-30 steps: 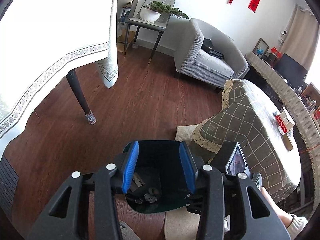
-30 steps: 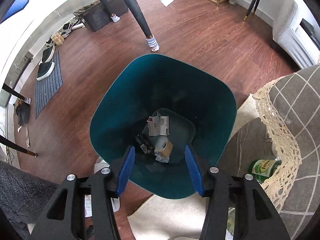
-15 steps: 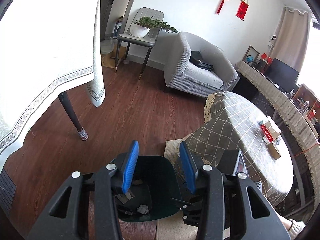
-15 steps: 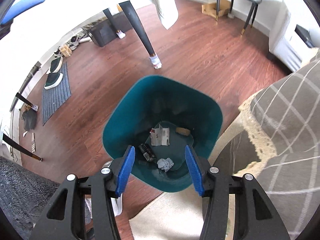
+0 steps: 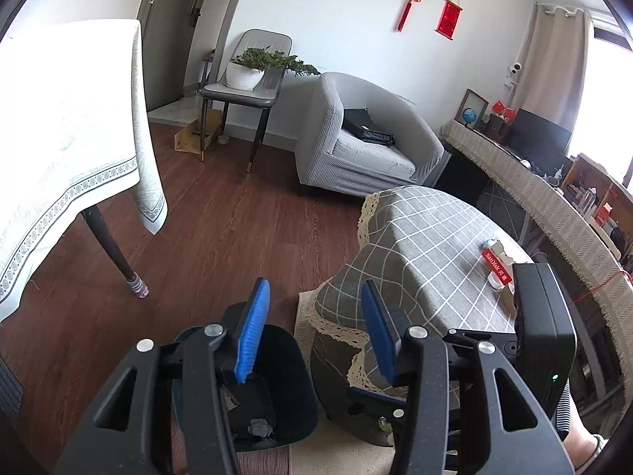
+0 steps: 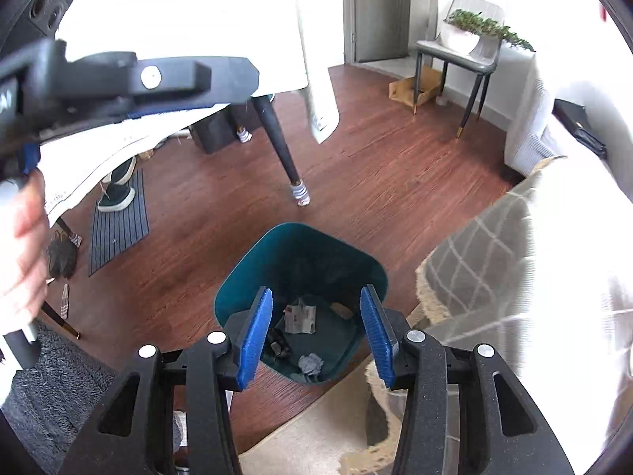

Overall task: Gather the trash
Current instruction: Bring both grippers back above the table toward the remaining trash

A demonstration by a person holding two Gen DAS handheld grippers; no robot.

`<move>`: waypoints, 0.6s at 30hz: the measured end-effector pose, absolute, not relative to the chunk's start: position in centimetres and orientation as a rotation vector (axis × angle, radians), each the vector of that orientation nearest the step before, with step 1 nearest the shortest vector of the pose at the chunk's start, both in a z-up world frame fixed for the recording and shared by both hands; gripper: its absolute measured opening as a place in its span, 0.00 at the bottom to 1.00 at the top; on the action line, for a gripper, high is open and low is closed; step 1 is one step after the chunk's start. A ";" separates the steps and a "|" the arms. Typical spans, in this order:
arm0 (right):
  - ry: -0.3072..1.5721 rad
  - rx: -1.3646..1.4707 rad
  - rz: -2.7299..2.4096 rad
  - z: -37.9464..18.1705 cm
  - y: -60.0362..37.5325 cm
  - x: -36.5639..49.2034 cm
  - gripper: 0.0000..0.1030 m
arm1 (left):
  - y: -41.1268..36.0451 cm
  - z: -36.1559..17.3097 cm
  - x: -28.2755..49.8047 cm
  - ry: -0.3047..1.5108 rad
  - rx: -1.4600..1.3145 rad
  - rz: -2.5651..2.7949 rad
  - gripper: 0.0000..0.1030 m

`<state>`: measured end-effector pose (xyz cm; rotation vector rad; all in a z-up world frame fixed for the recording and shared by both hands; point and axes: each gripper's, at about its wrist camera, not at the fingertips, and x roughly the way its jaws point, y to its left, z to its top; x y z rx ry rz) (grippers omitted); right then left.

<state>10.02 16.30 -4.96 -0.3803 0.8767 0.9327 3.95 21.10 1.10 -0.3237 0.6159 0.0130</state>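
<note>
While the teal bin [image 6: 302, 277] stands on the wood floor [image 6: 376, 182] in the lower middle of the right wrist view, its open mouth shows the trash at its bottom: a folded paper [image 6: 300, 318] near the centre, a crumpled grey wad [image 6: 310, 364] below it toward the lower rim, a dark scrap [image 6: 279, 346] to the left, and a small tan piece [image 6: 342, 309] to the upper right. The right gripper [image 6: 314, 334] hangs above the bin with its blue pads [image 6: 255, 334] spread wide and nothing between them. In the left wrist view the same bin [image 5: 292, 380] sits at the bottom of the frame, partly hidden behind the left gripper [image 5: 312, 334], whose blue pads [image 5: 251, 336] are also wide apart and empty; the grey wad [image 5: 261, 427] shows inside near the lower edge. Just right of the bin, a round table under a grey checked cloth [image 5: 423, 253] with a lace hem fills the lower right, with a red box [image 5: 497, 270] on top. A pale rug [image 6: 316, 435] lies under the bin's near edge. At the upper left, a white tablecloth [image 5: 67, 150] hangs over a dark table leg [image 5: 114, 257]. Farther back stand a grey armchair [image 5: 368, 146] and a chair carrying a potted plant [image 5: 253, 67].
</note>
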 end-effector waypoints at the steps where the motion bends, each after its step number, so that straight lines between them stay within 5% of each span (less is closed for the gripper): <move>1: 0.866 -0.373 0.927 -4.5 15.7 10.1 0.46 | 20.7 1.3 4.0 0.608 -0.324 0.009 0.52; 18: 0.769 -0.284 0.798 -1.0 4.9 10.2 0.46 | 11.7 2.4 6.4 0.554 -0.335 -0.101 0.65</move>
